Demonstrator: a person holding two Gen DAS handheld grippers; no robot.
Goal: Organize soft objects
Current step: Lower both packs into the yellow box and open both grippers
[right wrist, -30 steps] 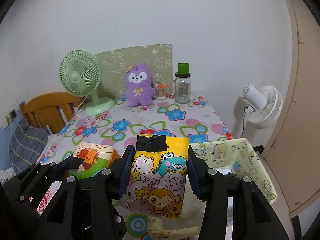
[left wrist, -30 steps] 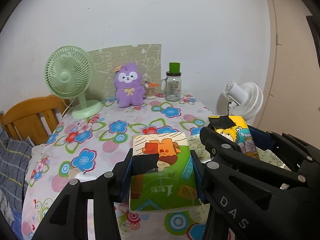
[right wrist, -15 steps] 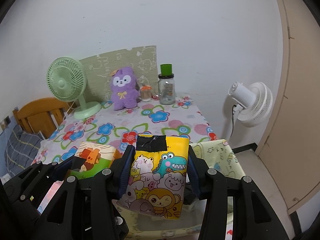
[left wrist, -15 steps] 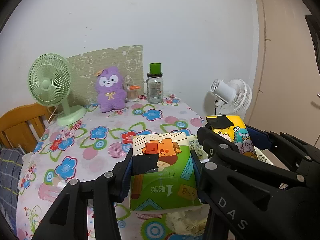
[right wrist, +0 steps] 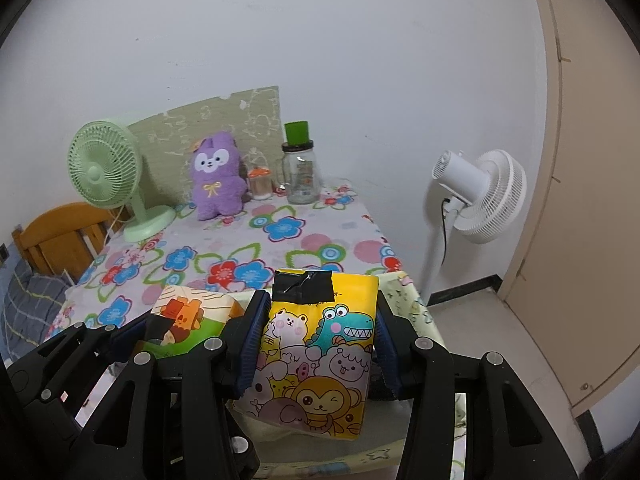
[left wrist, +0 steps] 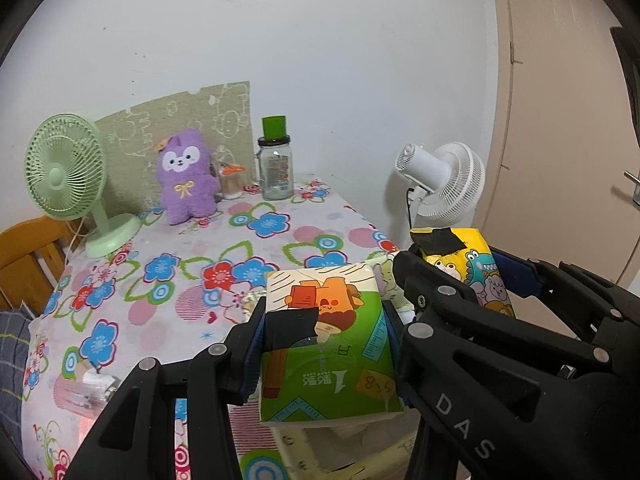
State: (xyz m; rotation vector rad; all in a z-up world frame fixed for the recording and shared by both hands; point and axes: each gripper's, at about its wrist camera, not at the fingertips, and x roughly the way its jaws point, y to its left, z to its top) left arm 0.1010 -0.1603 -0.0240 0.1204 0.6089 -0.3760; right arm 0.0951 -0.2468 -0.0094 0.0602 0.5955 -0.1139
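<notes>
While left jaws ease open around the green pack, right jaws pinch the yellow pack

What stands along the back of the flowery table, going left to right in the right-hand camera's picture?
Pale green desk fan → purple plush toy → small orange-capped jar → clear glass bottle with green lid.

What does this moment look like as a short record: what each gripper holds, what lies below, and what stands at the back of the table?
left gripper: green tissue pack between its pads, jaws opening slightly
right gripper: shut on yellow cartoon tissue pack
below the packs: pale yellow fabric bin at the table's near right edge
table: floral cloth
back of table: green desk fan, purple plush toy, glass jar with green cup on top
beside table: white floor fan
</notes>
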